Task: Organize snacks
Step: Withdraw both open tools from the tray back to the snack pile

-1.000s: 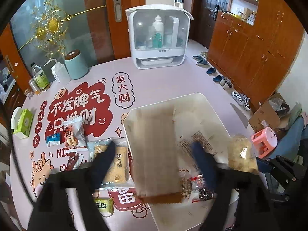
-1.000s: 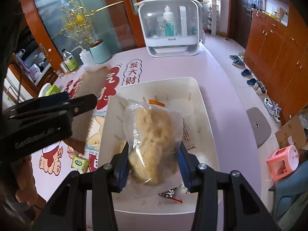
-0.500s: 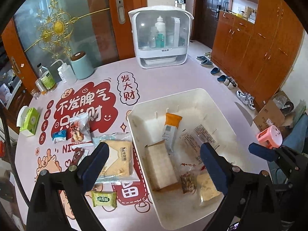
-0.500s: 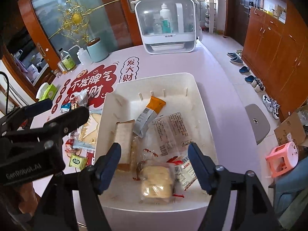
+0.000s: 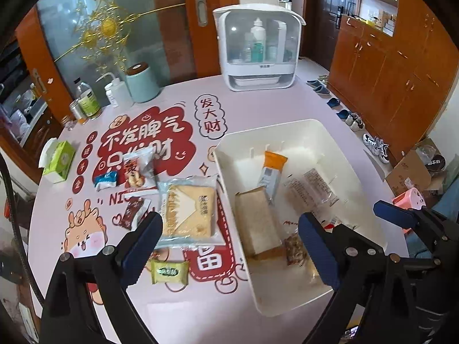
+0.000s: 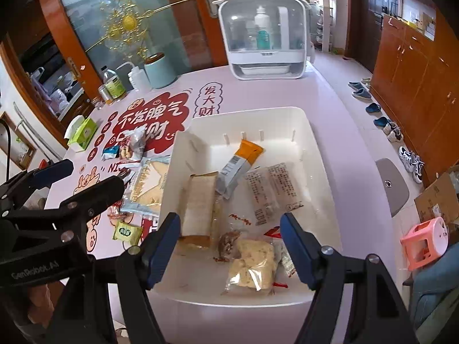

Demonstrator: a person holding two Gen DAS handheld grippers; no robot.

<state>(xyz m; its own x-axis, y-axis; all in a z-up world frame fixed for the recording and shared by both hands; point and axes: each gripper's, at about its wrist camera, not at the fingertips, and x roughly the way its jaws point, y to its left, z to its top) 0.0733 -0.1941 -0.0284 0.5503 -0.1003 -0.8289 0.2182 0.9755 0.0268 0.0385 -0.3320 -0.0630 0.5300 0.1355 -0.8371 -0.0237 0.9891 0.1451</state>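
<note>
Left wrist view is showing the white bin (image 5: 338, 143) sitting at 3 o'clock on the pink table (image 5: 258, 106), so snacks can be dropped in from the side. Bread (image 5: 258, 223) and an orange bar (image 5: 271, 172) are lying inside it. A big cracker pack (image 5: 188, 209), a green candy (image 5: 169, 271) and a small chip bag (image 5: 137, 170) are waiting at 9 o'clock, probably next to go in. Both claws are hanging above, holding nothing. The left claw (image 5: 229, 246) is spreading wide apart. The right claw (image 6: 229, 246) is gaping wide over a puffy snack bag (image 6: 252, 263) in the bin.
</note>
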